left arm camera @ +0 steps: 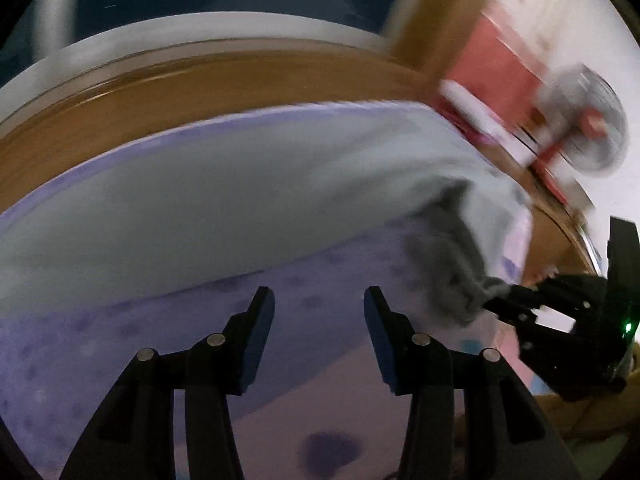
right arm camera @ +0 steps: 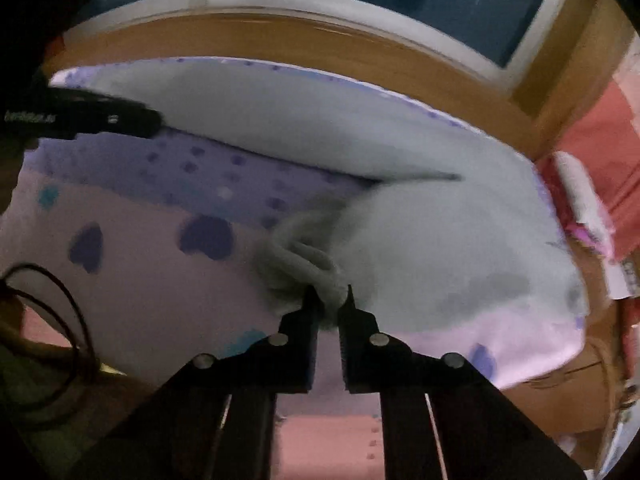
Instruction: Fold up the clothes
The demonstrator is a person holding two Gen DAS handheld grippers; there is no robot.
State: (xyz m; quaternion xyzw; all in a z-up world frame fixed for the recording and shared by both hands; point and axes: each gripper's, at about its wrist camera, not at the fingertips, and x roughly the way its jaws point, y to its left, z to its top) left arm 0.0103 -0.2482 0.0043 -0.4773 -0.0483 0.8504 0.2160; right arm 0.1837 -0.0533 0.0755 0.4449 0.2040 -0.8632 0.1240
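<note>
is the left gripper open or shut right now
Open: the left gripper shows a wide gap between its fingers with nothing in it, above the heart-print sheet.

Pale grey garment (right arm camera: 420,232) on lilac bedsheet (right arm camera: 132,280) with purple hearts.

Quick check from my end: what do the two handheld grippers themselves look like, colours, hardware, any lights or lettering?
Both are matte black with angular linkage arms and round silver pivot pins. The left gripper has dark blue pads on its jaws. The right gripper, seen from the left camera, shows a small green light. Pale lettering on the left gripper's body is too blurred to read.
</note>
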